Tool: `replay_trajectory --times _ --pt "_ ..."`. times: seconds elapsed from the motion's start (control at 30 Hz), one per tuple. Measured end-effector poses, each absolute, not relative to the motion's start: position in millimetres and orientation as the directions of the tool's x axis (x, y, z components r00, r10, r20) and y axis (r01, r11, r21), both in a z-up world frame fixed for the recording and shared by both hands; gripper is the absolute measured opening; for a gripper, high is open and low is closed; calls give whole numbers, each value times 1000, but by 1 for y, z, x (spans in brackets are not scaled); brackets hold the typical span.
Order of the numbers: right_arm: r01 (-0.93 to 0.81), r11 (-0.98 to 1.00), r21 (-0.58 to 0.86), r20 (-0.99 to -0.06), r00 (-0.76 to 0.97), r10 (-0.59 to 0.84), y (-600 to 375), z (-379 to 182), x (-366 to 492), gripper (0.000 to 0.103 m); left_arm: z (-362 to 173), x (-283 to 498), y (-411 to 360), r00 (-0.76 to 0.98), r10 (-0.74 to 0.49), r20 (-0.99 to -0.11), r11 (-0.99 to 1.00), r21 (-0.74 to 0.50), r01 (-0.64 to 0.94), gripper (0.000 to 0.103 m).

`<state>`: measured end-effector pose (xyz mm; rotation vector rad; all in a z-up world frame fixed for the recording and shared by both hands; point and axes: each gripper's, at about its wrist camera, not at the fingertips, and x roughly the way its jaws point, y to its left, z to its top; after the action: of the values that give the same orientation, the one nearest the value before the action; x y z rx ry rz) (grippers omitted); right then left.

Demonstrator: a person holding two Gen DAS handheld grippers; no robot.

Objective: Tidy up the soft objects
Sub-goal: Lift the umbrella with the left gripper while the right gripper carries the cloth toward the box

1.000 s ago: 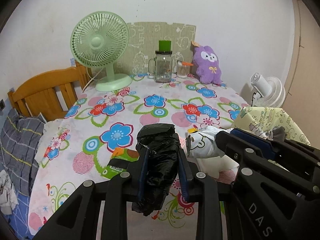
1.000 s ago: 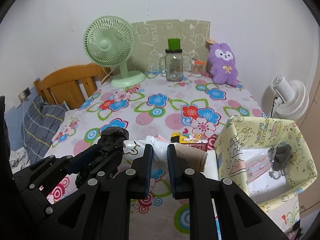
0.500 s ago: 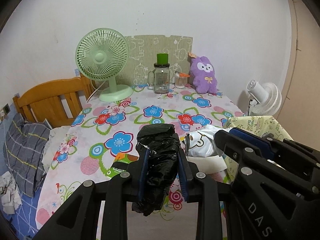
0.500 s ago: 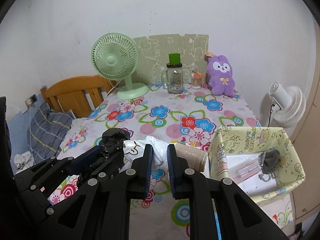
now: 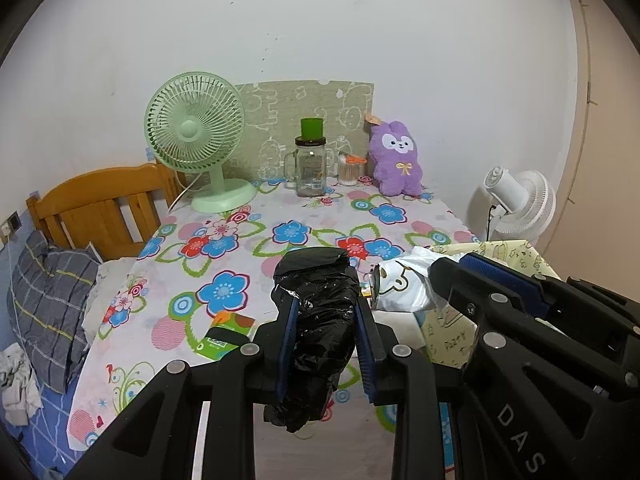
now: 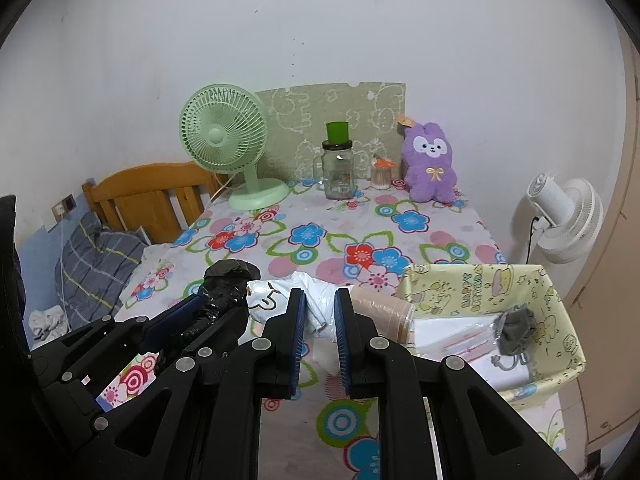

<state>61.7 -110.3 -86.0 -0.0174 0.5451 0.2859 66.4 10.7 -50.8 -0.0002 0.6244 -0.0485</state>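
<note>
My left gripper [image 5: 324,300] is shut on a crumpled black plastic bag [image 5: 320,304] and holds it above the near edge of the floral table [image 5: 224,248]. The black bag also shows in the right wrist view [image 6: 224,292]. My right gripper [image 6: 320,300] is shut on a white plastic bag with a cartoon face [image 6: 288,300], also seen in the left wrist view [image 5: 400,288]. A yellow patterned fabric bin [image 6: 560,344] stands at the table's right side, holding white packets and a grey soft item [image 6: 516,328].
A green fan [image 5: 196,140], a glass jar with a green lid [image 5: 311,168], a small jar and a purple plush [image 5: 396,160] stand along the back wall. A green packet [image 5: 224,336] and a beige roll [image 6: 384,312] lie near the front. A white fan [image 6: 568,216] stands right; a wooden headboard [image 5: 104,204] left.
Both grippers have pulled back and risen from the table, each still holding its bag; more of the table and the yellow bin shows now.
</note>
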Motion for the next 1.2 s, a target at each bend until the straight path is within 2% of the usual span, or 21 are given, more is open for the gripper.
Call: replay_trajectory --times 1.2 --pt "-161 985 52 -477 863 167 -218 -70 77 18 -39 92 -97 800 -144 -582 988 -37 151 28"
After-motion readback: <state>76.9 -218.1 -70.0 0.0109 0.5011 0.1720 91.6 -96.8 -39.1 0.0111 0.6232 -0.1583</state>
